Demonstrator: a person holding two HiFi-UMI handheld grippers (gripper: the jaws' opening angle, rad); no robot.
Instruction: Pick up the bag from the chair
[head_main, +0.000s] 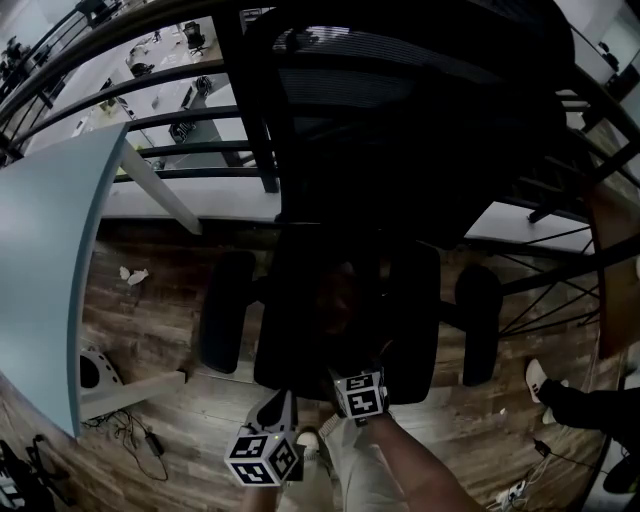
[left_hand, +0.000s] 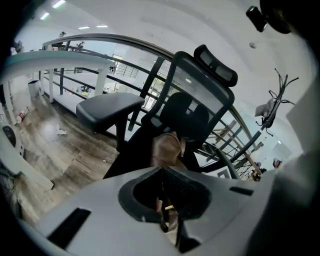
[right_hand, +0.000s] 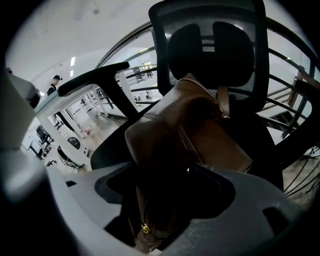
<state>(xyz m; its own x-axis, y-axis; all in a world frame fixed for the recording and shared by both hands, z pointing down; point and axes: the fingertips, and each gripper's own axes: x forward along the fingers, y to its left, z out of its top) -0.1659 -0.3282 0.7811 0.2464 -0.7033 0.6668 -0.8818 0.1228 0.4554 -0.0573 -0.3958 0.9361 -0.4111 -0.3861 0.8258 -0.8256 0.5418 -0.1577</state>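
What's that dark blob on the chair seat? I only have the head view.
Observer: A brown leather bag, leaning on the chair's backrest. The right gripper view shows it plainly.
Operator: Is the left gripper on it?
Observer: In its own view the left gripper has its jaws together on a thin brown strap with a gold fitting.
Operator: And the right?
Observer: The bag's dark lower end and a gold buckle sit between the jaws of the right gripper. It's too dark there to tell whether they clamp.
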